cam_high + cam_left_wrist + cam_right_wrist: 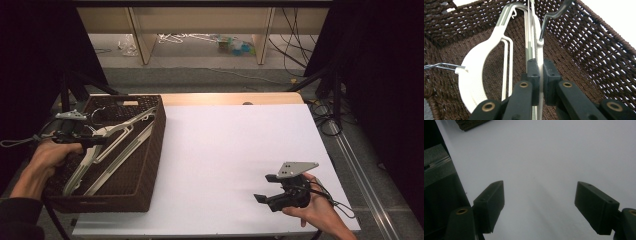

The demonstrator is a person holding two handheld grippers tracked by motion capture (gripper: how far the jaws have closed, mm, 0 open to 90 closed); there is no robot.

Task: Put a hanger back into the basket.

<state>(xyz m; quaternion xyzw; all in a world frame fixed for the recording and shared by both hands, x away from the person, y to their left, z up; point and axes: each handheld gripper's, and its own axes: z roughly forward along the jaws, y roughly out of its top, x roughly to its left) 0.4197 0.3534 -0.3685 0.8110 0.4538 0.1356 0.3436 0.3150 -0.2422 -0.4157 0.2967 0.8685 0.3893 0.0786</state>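
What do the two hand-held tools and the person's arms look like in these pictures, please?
Both tools are matte black. The left tool has blocky rectangular pads on flat link arms with brass-coloured pivot bushings; the right tool has the same build. Each carries a grey three-cornered plate with small holes on top, and thin black cables trail from each. The person's left arm wears a dark sleeve.

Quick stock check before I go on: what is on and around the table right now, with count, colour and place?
basket: one, dark brown woven, left side of table
hangers: at least two, white with metal hooks, inside basket
table: one, white top, centre
clutter: a few small items, colours unclear, on floor beyond table
left tool: one, black, shut on a hanger in basket
right tool: one, black, open, above table's near right part
hands: two, holding the tools
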